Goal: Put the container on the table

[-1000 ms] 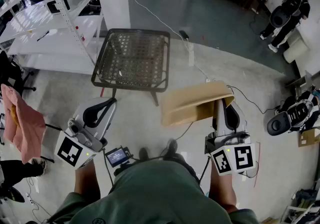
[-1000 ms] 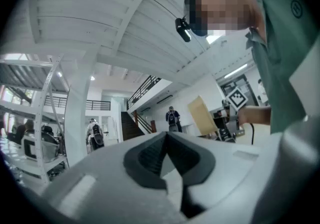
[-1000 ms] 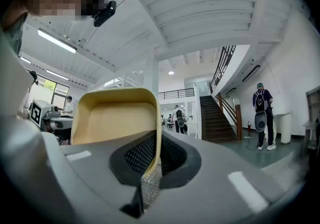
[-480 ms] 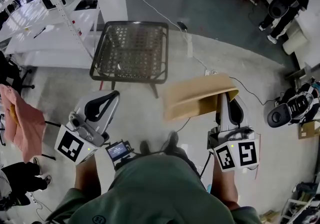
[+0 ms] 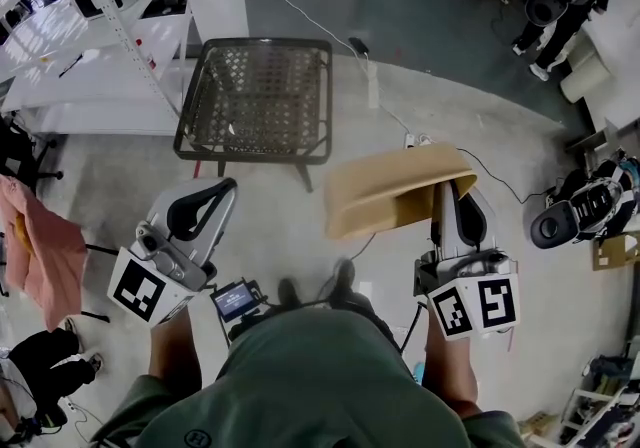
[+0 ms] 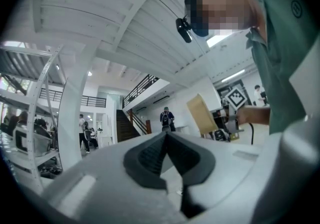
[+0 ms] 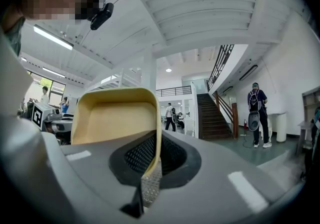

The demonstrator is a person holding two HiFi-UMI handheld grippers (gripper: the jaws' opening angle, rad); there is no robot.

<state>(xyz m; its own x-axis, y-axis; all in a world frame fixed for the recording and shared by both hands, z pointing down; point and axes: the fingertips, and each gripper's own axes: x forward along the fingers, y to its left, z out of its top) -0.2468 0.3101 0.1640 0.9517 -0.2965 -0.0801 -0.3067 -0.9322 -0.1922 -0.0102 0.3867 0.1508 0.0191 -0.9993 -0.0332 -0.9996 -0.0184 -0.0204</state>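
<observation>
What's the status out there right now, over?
Right gripper shut on container rim. Left gripper shut, empty. Container in the air, not yet on table. Nothing seen between them.

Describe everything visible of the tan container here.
The container is a shallow tan tray with rounded corners and a raised rim. It looks like moulded paper pulp and is empty. It hangs on edge in the air, hollow toward the person, one wall pinched by the shut right gripper, short of the mesh table.
</observation>
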